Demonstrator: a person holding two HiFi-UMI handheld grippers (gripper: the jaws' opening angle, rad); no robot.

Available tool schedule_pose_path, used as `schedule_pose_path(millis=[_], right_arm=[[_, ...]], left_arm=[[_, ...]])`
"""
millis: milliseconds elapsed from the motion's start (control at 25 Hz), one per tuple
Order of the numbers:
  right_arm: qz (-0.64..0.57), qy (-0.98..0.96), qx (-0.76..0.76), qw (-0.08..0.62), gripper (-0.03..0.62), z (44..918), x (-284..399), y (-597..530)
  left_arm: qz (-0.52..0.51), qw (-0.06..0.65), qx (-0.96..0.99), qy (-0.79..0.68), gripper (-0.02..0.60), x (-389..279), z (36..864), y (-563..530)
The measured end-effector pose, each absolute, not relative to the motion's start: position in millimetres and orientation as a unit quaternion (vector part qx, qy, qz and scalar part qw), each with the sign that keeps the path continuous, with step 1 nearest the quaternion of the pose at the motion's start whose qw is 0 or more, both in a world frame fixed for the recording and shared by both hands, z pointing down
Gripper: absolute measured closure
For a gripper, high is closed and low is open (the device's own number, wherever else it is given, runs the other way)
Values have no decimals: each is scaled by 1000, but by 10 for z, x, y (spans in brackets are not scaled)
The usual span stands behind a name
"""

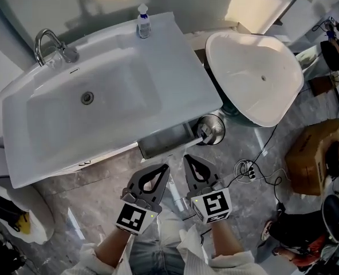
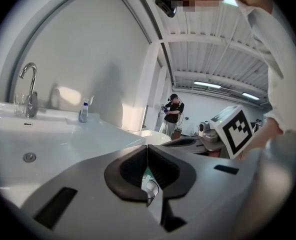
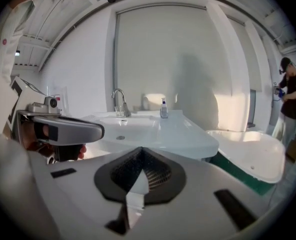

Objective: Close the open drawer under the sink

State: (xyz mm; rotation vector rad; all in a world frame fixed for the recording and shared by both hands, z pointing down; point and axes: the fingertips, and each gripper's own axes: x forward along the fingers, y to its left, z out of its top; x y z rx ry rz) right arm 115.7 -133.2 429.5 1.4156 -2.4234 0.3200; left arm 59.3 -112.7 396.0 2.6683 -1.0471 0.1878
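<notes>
The white sink fills the left of the head view. From under its front edge a grey drawer sticks out open. My left gripper and right gripper hover side by side just in front of the drawer, apart from it. Both are shut with nothing between the jaws. In the left gripper view the left gripper points over the sink top. The right gripper faces the sink from slightly above rim height. The drawer is hidden in both gripper views.
A faucet and a soap bottle stand on the sink. A round metal object sits beside the drawer's right end. To the right are a white bathtub, floor cables and a cardboard box. A person stands far off.
</notes>
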Motion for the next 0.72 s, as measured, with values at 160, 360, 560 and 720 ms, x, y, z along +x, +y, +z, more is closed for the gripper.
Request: schedule_pose_path(millis=[160, 360, 560, 720], right_arm=[[122, -846, 491, 170, 585, 4667, 1212, -1323], [137, -842, 490, 182, 585, 5080, 1249, -1360], [152, -844, 479, 189, 584, 5431, 1278, -1390], [157, -850, 465, 194, 584, 5666, 1260, -1430]], left_arm=[[76, 139, 917, -365, 565, 636, 4318, -1096], [90, 151, 910, -374, 565, 698, 4738, -1081], [109, 161, 904, -380, 565, 771, 5142, -1061], [127, 169, 898, -386, 565, 753, 5433, -1094]])
